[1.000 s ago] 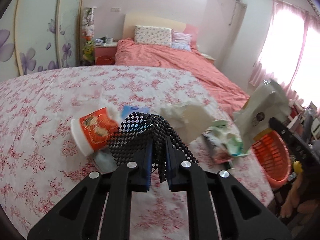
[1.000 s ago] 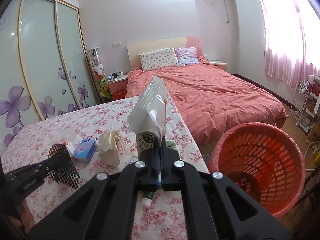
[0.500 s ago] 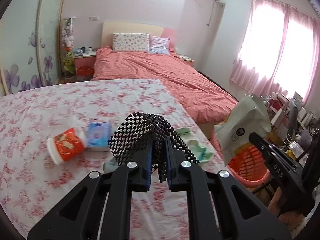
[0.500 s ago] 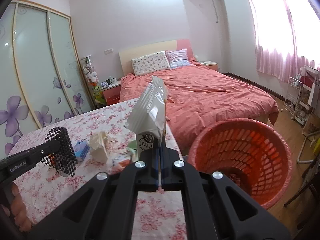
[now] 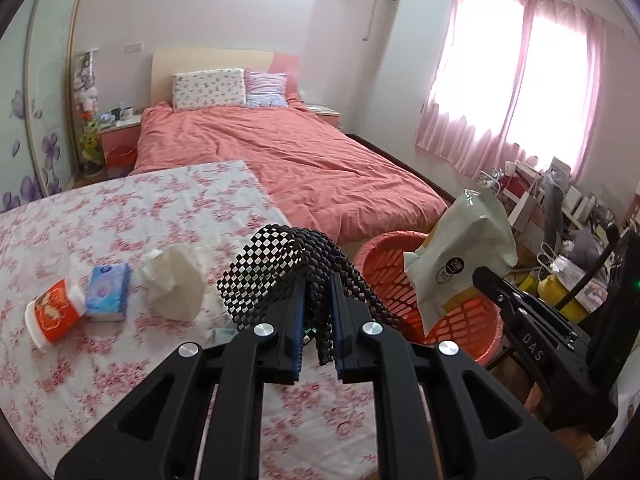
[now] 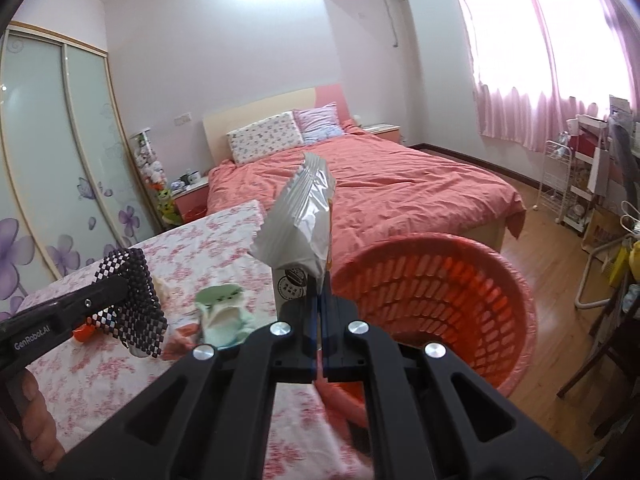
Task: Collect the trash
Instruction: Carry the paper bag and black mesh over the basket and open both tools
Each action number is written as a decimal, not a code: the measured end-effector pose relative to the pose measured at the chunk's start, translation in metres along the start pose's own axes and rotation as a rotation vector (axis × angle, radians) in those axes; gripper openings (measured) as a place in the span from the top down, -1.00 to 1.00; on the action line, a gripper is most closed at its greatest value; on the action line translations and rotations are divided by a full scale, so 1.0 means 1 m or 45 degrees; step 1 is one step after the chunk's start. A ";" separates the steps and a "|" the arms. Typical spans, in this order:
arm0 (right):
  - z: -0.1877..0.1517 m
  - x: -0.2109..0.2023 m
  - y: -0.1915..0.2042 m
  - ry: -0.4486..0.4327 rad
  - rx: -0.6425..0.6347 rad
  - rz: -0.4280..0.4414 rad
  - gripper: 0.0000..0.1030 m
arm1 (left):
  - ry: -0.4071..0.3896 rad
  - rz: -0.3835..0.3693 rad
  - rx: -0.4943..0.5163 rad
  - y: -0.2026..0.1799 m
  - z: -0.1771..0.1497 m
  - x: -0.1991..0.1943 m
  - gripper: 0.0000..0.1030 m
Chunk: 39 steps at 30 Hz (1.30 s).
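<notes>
Right wrist: my right jaws (image 6: 320, 312) pinch the wrapper (image 6: 300, 220); left jaws (image 5: 316, 312) clamp the mesh (image 5: 288, 268). Advise releasing squarely above the basket (image 6: 440, 292).

You have one orange basket (image 5: 460, 316) by the table, one snack bag (image 6: 304, 224), one black-and-white mesh piece (image 5: 280, 268), one red cup (image 5: 50, 318), one blue tissue pack (image 5: 108, 290), one crumpled white tissue (image 5: 174, 288), one pale green wrapper (image 6: 222, 310), and two pillows (image 5: 210, 88) on the bed.
</notes>
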State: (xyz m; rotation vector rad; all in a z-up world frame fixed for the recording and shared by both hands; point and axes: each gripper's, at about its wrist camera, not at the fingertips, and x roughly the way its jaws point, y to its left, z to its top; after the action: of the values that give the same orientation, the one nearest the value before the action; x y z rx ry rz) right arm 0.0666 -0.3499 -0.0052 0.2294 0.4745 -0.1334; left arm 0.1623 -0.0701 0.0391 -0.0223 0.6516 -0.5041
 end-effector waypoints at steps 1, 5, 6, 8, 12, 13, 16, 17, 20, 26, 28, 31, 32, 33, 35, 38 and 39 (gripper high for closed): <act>0.000 0.000 -0.004 -0.001 0.002 -0.012 0.96 | 0.002 -0.002 0.010 -0.004 0.000 0.002 0.78; -0.001 0.003 -0.017 0.003 0.018 -0.036 0.96 | 0.024 -0.030 0.039 -0.020 0.000 0.014 0.78; -0.002 0.005 -0.021 0.005 0.024 -0.044 0.96 | 0.026 -0.035 0.045 -0.023 0.000 0.015 0.78; -0.002 0.006 -0.028 0.007 0.035 -0.054 0.96 | 0.032 -0.054 0.063 -0.032 0.000 0.019 0.78; -0.002 0.008 -0.041 0.006 0.057 -0.077 0.96 | 0.037 -0.090 0.085 -0.042 0.002 0.024 0.78; -0.002 0.008 -0.044 0.005 0.062 -0.082 0.96 | 0.037 -0.102 0.088 -0.044 0.004 0.026 0.78; -0.001 0.008 -0.054 -0.001 0.078 -0.099 0.96 | 0.033 -0.152 0.091 -0.052 0.006 0.030 0.78; -0.001 0.007 -0.059 -0.005 0.085 -0.108 0.96 | 0.029 -0.168 0.095 -0.056 0.008 0.031 0.78; -0.002 0.006 -0.068 -0.009 0.101 -0.127 0.96 | 0.021 -0.187 0.123 -0.068 0.009 0.034 0.78; -0.005 0.009 -0.078 0.004 0.121 -0.151 0.96 | 0.011 -0.178 0.131 -0.070 0.011 0.040 0.85; -0.010 0.011 -0.078 0.013 0.120 -0.153 0.96 | 0.013 -0.165 0.125 -0.064 0.012 0.041 0.86; -0.012 0.013 -0.081 0.018 0.131 -0.148 0.96 | 0.016 -0.142 0.116 -0.055 0.012 0.040 0.87; -0.011 0.013 -0.080 0.015 0.131 -0.149 0.96 | 0.016 -0.141 0.108 -0.052 0.012 0.039 0.87; -0.010 0.013 -0.080 0.013 0.130 -0.148 0.96 | 0.015 -0.139 0.106 -0.052 0.012 0.038 0.87; -0.007 0.012 -0.079 0.004 0.123 -0.147 0.96 | 0.013 -0.145 0.106 -0.052 0.013 0.037 0.87; -0.001 0.008 -0.081 -0.015 0.118 -0.153 0.96 | 0.014 -0.161 0.120 -0.057 0.014 0.038 0.87; 0.002 0.007 -0.082 -0.023 0.118 -0.159 0.96 | 0.013 -0.173 0.126 -0.060 0.014 0.039 0.87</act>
State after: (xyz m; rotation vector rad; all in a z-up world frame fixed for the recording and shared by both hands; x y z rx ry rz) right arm 0.0587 -0.4299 -0.0225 0.2894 0.4656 -0.2798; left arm 0.1703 -0.1425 0.0389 0.0292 0.6370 -0.6674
